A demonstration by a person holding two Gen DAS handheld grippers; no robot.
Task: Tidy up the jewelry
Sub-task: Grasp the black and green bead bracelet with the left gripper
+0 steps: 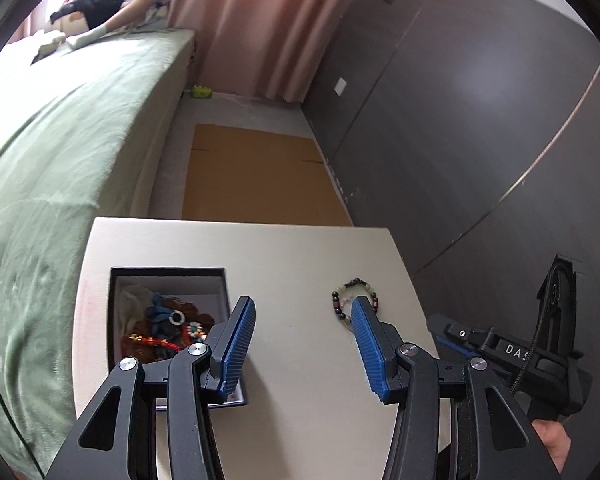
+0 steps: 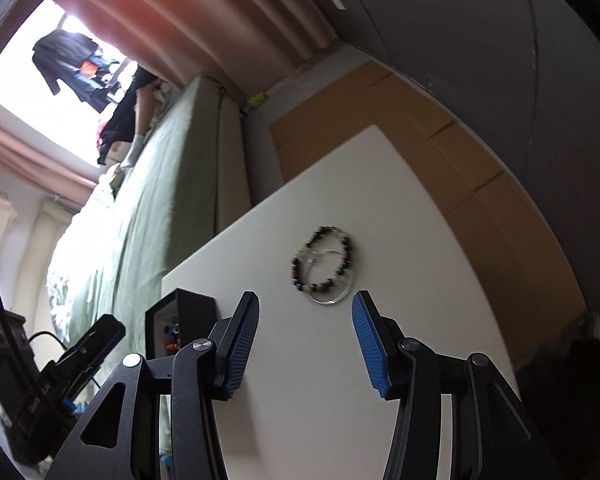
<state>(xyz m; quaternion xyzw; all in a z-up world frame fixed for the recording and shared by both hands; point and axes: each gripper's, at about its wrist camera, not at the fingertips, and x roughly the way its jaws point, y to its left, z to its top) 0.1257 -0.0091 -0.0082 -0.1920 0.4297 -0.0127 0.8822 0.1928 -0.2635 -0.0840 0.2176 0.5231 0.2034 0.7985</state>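
Bracelets [image 2: 325,264] are lying together on the pale worktop [image 2: 420,240], a beaded one overlapping a thin clear bangle, and they are sitting just ahead of the right tool [image 2: 305,322], almost centred between its fingers. From the left tool [image 1: 302,326] the same bracelets [image 1: 354,300] are lying forward and to the right, partly hidden behind its right finger, so the right hand is judged the better placed for a pick. Both tools are gaping wide and are holding nothing. The beaded loop is lying flat, roughly round, with no clear long axis. An open dark box [image 1: 168,312] is sitting on the left part of the worktop, holding a tangle of coloured jewelry [image 1: 172,328]; it is well apart from the bracelets, off to their left. A bed [image 1: 60,140] with a green cover is running alongside, a cardboard sheet [image 1: 256,176] is lying on the floor beyond, and pink curtains [image 1: 260,20] and dark grey cabinets [image 1: 460,100] are closing the room.
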